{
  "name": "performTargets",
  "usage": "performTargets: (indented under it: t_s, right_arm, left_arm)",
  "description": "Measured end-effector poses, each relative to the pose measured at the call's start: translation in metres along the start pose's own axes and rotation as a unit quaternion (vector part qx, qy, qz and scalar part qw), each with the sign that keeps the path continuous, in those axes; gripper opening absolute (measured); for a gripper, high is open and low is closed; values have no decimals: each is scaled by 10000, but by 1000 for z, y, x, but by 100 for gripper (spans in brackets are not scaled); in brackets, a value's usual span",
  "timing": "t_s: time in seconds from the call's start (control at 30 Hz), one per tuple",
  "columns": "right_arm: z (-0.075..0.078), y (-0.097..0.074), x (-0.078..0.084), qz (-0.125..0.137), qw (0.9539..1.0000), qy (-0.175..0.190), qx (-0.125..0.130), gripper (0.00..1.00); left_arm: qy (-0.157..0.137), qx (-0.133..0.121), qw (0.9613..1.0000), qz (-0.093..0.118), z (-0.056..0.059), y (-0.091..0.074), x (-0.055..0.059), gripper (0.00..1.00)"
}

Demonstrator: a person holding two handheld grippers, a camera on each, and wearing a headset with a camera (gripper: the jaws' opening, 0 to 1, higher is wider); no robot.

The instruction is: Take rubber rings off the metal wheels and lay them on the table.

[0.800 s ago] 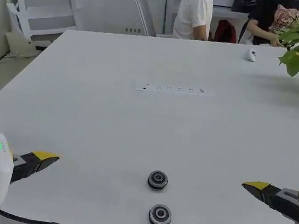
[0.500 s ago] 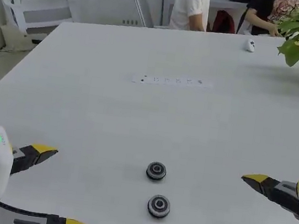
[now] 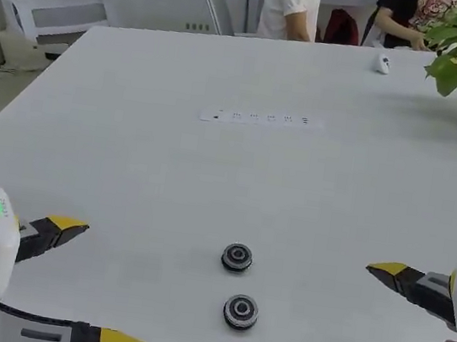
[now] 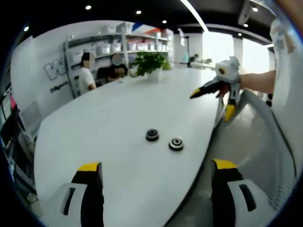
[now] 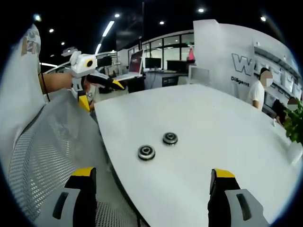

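Head view: far wheel (image 3: 237, 257) and near wheel (image 3: 240, 310), two in all, both black-ringed, lie close together on the table (image 3: 210, 177) between the left gripper (image 3: 114, 287) and right gripper (image 3: 339, 323), well apart from both. The two grippers hang at the near edge, pointing inward at each other, jaws spread wide and empty.

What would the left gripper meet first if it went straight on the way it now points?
Probably the nearer wheel; it and the farther wheel lie on the table ahead of the left gripper, within its open jaws' span. Depth is unclear, so either could come first.
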State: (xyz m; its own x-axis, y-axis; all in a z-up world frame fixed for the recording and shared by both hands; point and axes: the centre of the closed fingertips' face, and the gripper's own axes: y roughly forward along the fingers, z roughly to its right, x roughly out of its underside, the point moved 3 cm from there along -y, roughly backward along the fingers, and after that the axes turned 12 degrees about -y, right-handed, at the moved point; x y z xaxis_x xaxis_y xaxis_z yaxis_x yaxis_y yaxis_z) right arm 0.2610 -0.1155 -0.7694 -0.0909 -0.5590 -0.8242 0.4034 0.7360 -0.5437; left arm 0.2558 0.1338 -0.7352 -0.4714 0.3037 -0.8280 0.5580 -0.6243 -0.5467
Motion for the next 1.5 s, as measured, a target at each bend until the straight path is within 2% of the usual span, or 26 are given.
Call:
performTargets:
  t_s: [0.17, 0.3, 0.43, 0.5, 0.57, 0.8, 1.5]
  right_arm:
    - [2, 3, 1, 44, 10000, 41, -1, 99]
    - [3, 5, 2, 33, 10000, 36, -6, 95]
    - [3, 7, 4, 36, 10000, 65, -16, 95]
    - [3, 8, 5, 31, 10000, 48, -17, 96]
    - [4, 8, 5, 30, 10000, 35, -11, 95]
    - [3, 12, 5, 62, 10000, 19, -46, 95]
    - [5, 23, -2, 204, 9996, -177, -127, 89]
  left_arm:
    - [-1, 42, 10000, -36, 0, 5, 2, 97]
    - [-176, 102, 9998, 64, 0, 7, -1, 97]
    - [-180, 117, 9998, 32, -1, 9, 1, 96]
    - [-356, 204, 9991, 119, 1, 10, 0, 96]
    - [-355, 194, 9991, 130, 1, 10, 0, 96]
    - [-80, 148, 9999, -25, 0, 14, 6, 95]
    - [345, 351, 9986, -164, 1, 21, 4, 90]
